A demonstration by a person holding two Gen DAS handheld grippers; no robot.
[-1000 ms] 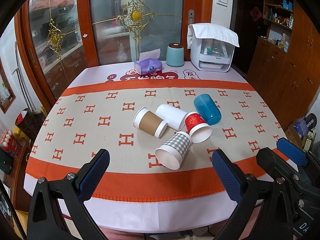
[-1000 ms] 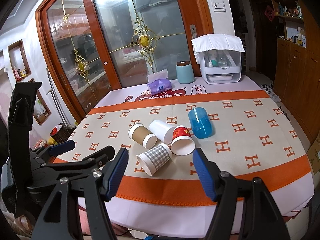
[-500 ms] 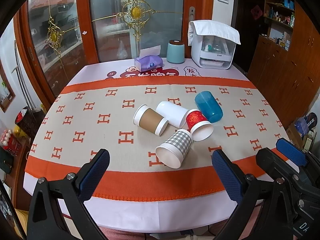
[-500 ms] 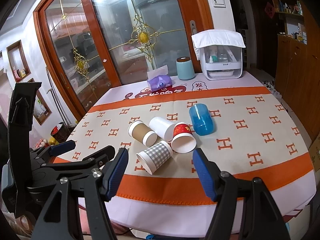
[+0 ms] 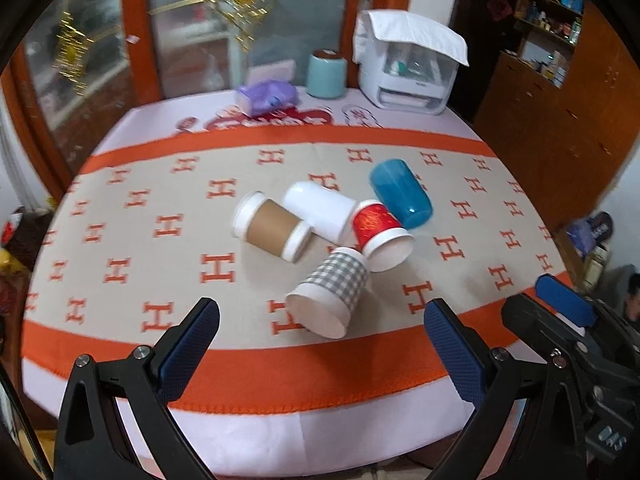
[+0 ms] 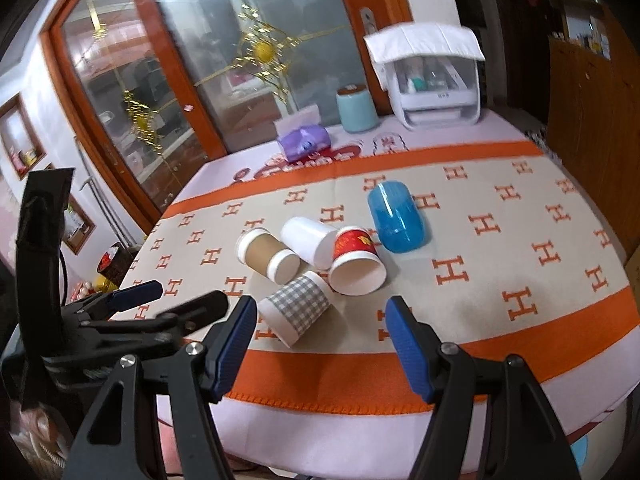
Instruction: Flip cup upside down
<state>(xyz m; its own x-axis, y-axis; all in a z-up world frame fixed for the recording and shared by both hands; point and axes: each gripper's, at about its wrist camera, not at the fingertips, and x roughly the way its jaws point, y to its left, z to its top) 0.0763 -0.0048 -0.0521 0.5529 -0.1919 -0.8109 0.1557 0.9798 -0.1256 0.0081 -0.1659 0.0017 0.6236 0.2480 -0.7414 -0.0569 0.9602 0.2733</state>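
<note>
Several cups lie on their sides in a cluster mid-table: a grey checked paper cup (image 5: 332,294) (image 6: 296,309) nearest me, a red and white cup (image 5: 382,234) (image 6: 356,262), a brown sleeved cup (image 5: 272,230) (image 6: 266,255), a white cup (image 5: 320,208) (image 6: 308,236) and a blue plastic cup (image 5: 402,194) (image 6: 396,218). My left gripper (image 5: 320,340) is open and empty, short of the checked cup. My right gripper (image 6: 320,330) is open and empty, just before the checked cup. The left gripper also shows at the left of the right wrist view (image 6: 136,304).
The table wears a beige cloth with orange H marks and orange borders (image 5: 280,376). At the back stand a purple tissue pack (image 5: 266,98), a pale green canister (image 5: 326,74) and a white appliance (image 5: 412,64). Glass doors lie behind; wooden cabinets on the right.
Both grippers have moved forward and closer to the table; the cups appear larger. The cups have not moved. Both grippers stay open.
</note>
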